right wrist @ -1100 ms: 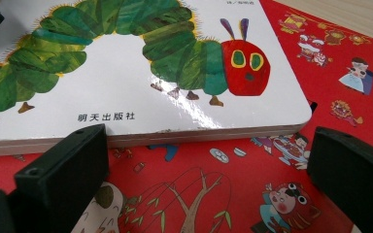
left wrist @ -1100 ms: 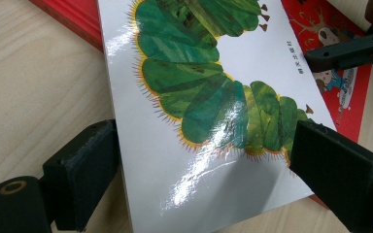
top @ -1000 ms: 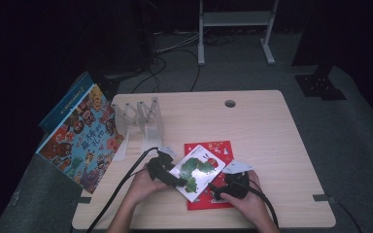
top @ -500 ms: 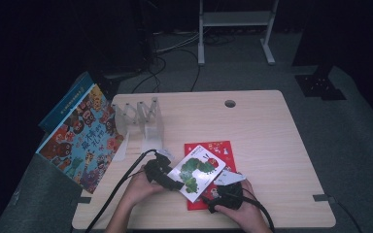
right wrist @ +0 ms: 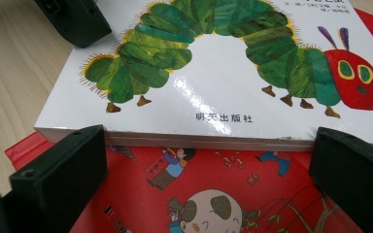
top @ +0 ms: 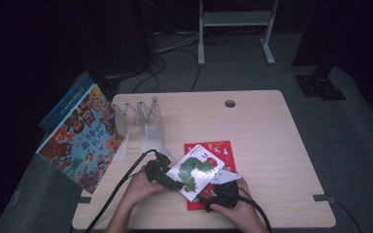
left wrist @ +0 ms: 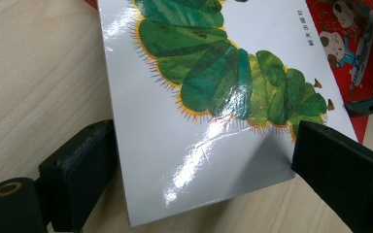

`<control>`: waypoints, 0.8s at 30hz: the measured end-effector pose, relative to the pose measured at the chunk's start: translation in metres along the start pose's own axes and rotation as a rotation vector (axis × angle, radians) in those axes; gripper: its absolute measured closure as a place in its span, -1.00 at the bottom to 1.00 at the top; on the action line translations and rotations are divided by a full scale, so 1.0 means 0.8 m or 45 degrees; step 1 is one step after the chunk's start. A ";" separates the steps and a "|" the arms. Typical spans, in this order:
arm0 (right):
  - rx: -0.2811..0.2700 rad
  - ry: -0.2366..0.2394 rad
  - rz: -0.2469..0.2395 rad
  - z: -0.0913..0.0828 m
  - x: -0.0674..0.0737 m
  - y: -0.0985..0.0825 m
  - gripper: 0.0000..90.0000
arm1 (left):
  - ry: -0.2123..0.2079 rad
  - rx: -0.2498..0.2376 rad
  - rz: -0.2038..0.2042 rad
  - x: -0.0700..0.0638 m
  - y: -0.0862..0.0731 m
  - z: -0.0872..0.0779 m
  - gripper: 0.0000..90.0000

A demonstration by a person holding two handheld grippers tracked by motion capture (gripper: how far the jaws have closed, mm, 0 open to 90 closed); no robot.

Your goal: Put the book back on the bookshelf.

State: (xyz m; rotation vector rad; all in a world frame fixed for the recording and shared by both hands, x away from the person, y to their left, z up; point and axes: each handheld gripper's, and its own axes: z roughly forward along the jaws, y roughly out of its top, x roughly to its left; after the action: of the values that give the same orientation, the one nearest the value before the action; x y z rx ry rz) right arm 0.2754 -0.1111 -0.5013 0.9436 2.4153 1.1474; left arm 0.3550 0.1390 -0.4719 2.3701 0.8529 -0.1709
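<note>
Far left in the high view I see an owl picture book (top: 80, 138) leaning at the tabletop (top: 272, 136) edge, with a clear rack (top: 143, 121) just beside it. My left claw (top: 167, 178) sits at the white caterpillar book (top: 195, 171); its own view shows the jaws spread wide, one on each side of the book's lower end (left wrist: 213, 121), not pinching it. The caterpillar book lies tilted on a red book (top: 213, 162) near the front edge. My right claw (top: 219, 195) is low at the near edge of the caterpillar book (right wrist: 233, 87), jaws wide apart over the red book's cover (right wrist: 213, 199), gripping nothing.
</note>
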 end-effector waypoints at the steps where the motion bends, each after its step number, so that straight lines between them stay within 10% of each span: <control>1: 0.002 0.000 0.003 0.000 0.000 0.000 -1.00 | 0.000 -0.003 -0.006 0.000 0.000 -0.001 -0.77; 8: 0.003 0.000 0.002 0.000 0.000 0.000 -1.00 | 0.005 -0.020 0.001 -0.001 0.002 -0.007 -0.74; 16: 0.003 -0.014 0.009 -0.001 0.000 -0.001 -1.00 | -0.044 -0.189 0.016 -0.013 0.007 -0.038 -0.69; 20: 0.004 -0.022 0.014 -0.001 -0.001 -0.001 -1.00 | -0.100 -0.245 0.074 -0.025 0.013 -0.055 -0.61; 22: 0.002 -0.024 0.020 0.000 -0.001 0.000 -1.00 | -0.309 -0.256 0.129 -0.038 0.019 -0.050 -0.40; 24: 0.002 -0.033 0.024 0.002 -0.002 0.002 -1.00 | -0.239 -0.187 0.223 -0.062 0.028 -0.038 -0.36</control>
State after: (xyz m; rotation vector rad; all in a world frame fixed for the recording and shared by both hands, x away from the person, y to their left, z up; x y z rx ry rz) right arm 0.2779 -0.1105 -0.5013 0.9778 2.3919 1.1332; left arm 0.3272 0.1169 -0.4207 2.2359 0.5478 -0.2466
